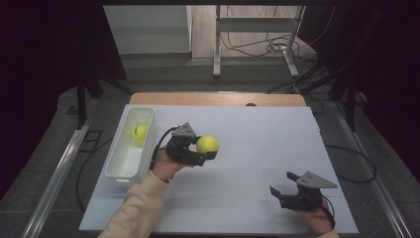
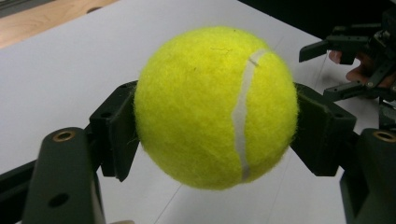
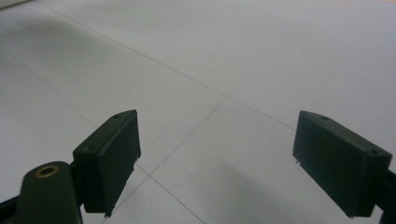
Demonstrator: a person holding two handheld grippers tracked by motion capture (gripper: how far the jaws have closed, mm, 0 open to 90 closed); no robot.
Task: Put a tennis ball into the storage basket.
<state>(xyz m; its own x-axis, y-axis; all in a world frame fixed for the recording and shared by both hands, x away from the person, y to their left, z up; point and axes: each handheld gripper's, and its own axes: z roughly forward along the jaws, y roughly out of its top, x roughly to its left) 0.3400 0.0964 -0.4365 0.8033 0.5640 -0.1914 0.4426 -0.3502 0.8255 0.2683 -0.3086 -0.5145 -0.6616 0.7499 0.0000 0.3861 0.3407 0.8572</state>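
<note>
Ball (image 1: 207, 144) sits clamped in the left gripper (image 1: 198, 148), clear of the table (image 1: 257, 148) beside the bin (image 1: 120, 173) — likely bound there, where another ball (image 1: 140, 133) lies. Right gripper (image 1: 283, 188) waits — jaws wide, empty.

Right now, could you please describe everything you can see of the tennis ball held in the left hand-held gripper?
The tennis ball is bright yellow-green felt, fuzzy, with one curved white seam down its near face. It looks round and whole. The left hand-held gripper clamps it from both sides, pads pressed into the felt, holding it above the white table, right of the white bin.
</note>
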